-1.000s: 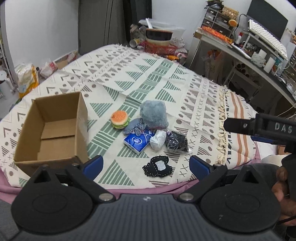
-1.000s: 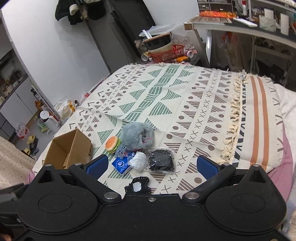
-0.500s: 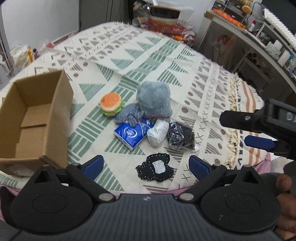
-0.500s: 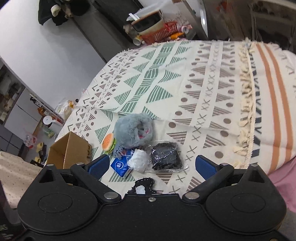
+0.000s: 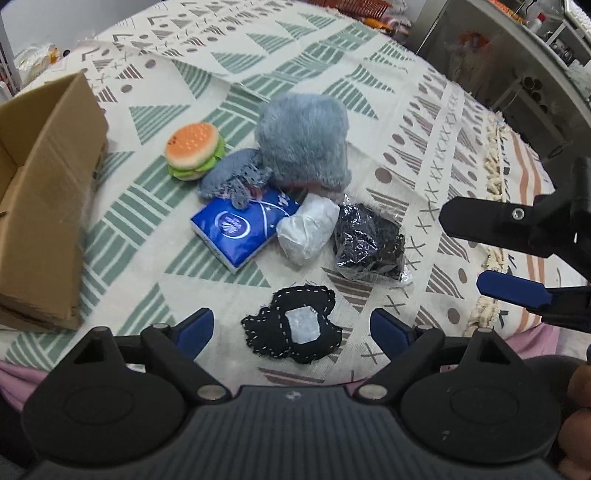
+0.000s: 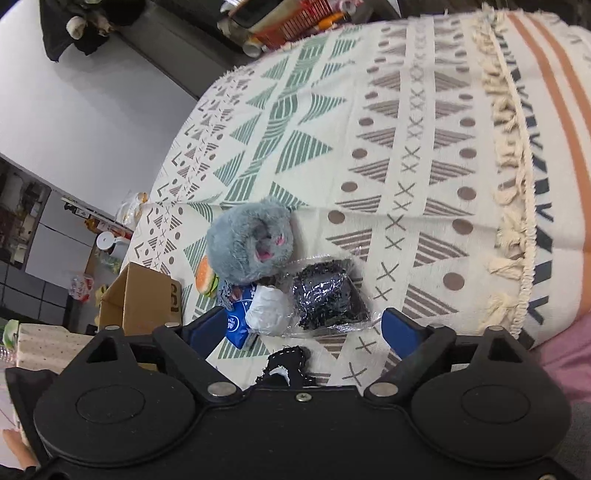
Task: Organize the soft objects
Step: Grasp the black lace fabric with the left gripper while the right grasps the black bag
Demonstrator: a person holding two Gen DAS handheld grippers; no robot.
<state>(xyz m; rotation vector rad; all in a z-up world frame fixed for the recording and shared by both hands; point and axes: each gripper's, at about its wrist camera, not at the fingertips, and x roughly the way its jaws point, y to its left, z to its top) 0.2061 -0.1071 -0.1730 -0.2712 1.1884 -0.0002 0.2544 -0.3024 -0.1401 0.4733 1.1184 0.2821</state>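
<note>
Showing 2 spread, empty grippers, left gripper point(image 5: 291, 325) and right gripper point(image 6: 299, 328), above clustered soft objects at frame centre: the crinkly clear-plastic packet of black material point(image 5: 369, 242) risks slipping, dragging the adjoining white wrapped bundle point(image 5: 308, 232); the open brown cardboard box point(image 5: 44, 206) waits at left.

You are in a lived-in room at home, part bedroom and part workspace. Ahead of your fingers a patterned throw point(image 6: 406, 147) with green triangles, brown dots and a tasselled fringe covers a bed, and a pink sheet point(image 6: 569, 354) shows under its edge. Beyond the far end of the bed from your right fingers, a red basket point(image 6: 291, 29) and other clutter sit on the floor against a white wall point(image 6: 92, 103), where dark clothes point(image 6: 77, 26) hang. Off to the left of those fingers, low down, stand cupboards point(image 6: 40, 236) with bags and bottles on the floor. Beyond your left fingers to the right runs a grey desk point(image 5: 517, 55) crowded with small things.
</note>
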